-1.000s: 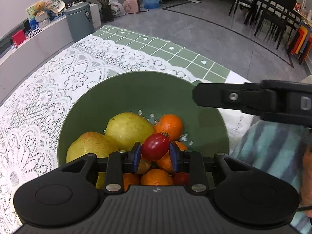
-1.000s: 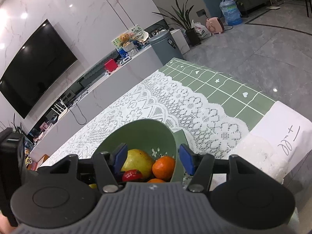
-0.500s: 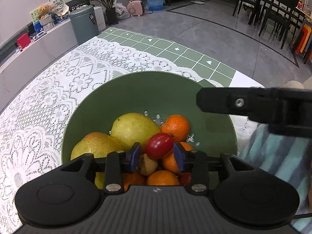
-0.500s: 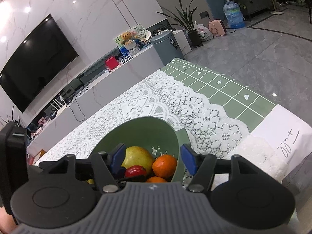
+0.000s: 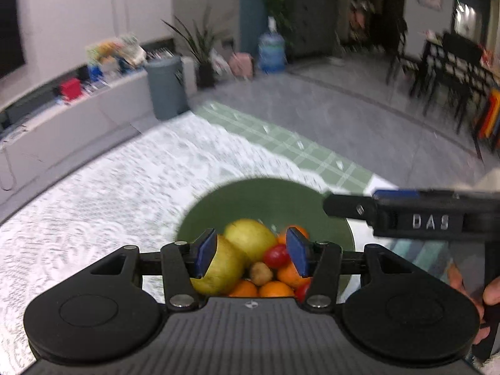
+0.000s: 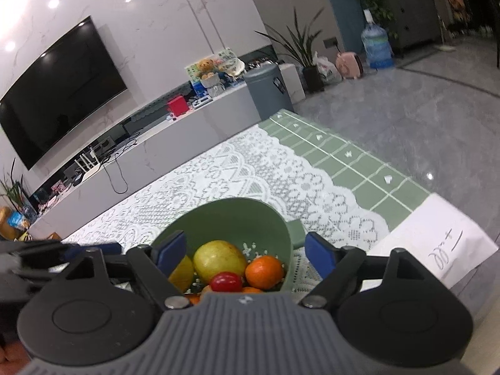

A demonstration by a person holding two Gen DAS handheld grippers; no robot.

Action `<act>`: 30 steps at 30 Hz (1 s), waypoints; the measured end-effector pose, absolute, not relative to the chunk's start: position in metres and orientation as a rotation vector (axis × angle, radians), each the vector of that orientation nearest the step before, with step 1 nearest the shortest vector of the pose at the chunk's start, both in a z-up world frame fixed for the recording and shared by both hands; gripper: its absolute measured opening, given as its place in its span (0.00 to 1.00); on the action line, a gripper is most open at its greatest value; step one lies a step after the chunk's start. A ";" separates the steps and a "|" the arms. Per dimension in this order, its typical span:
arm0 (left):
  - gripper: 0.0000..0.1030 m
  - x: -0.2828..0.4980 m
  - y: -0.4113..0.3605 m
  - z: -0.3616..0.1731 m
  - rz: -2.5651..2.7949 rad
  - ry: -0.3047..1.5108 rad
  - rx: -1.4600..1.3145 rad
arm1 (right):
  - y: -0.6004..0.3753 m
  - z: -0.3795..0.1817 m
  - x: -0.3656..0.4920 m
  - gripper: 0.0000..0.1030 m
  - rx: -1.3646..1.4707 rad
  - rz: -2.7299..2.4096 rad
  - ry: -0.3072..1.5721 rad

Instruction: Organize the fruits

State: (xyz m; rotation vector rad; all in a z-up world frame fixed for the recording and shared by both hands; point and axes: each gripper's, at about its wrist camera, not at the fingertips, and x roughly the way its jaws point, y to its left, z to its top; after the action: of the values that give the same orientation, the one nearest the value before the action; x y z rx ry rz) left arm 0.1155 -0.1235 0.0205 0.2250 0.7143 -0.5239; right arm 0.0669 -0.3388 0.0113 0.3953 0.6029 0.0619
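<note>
A green bowl [image 5: 265, 189] stands on the lace cloth and holds two yellow-green pears [image 5: 250, 237], several oranges [image 5: 292, 276], a small brown fruit [image 5: 261, 273] and a red tomato [image 5: 276, 256]. My left gripper [image 5: 251, 254] hovers above the bowl's near side. Its jaws are opening, and no fruit is pressed between the blue pads. The tomato lies loose among the fruit. In the right wrist view the same bowl [image 6: 218, 218] sits below my right gripper [image 6: 245, 253], whose jaws are opening wide around nothing. A finger [image 5: 350, 207] of the right gripper reaches over the bowl's right rim.
White lace cloth [image 6: 250, 172] covers a green checked tablecloth [image 6: 359, 162]. A white paper sheet [image 6: 447, 250] with handwriting lies at the table's right edge. A person's hand [image 5: 490, 293] holds the right gripper. A grey bin [image 6: 268, 90] and a TV bench stand beyond the table.
The left gripper let go of the red tomato, spread its jaws and rose back from the bowl. The right jaws widened too.
</note>
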 end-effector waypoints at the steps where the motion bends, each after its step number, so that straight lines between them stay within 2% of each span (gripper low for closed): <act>1: 0.59 0.110 -0.117 0.026 -0.505 0.687 0.214 | -0.335 0.016 0.064 0.83 0.380 0.068 0.588; 4: 0.61 0.095 -0.102 0.043 -0.448 0.608 0.180 | -0.323 0.037 0.051 0.87 0.313 0.073 0.518; 8: 0.76 0.076 -0.080 0.063 -0.352 0.515 0.123 | -0.306 0.060 0.034 0.94 0.236 0.089 0.428; 11: 0.85 0.060 -0.063 0.073 -0.268 0.453 0.091 | -0.291 0.071 0.022 0.95 0.187 0.118 0.388; 19: 0.91 0.027 -0.047 0.074 -0.062 0.338 0.158 | -0.262 0.068 0.000 0.96 0.141 0.166 0.387; 30: 0.93 0.015 -0.031 0.048 -0.044 0.411 0.106 | -0.242 0.038 -0.020 0.96 0.078 0.152 0.442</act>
State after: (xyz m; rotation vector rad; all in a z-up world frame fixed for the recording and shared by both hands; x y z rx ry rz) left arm 0.0150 -0.0313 0.0484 0.1060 0.4113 -0.0440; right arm -0.0197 -0.2416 0.0381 0.0782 0.4418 0.1518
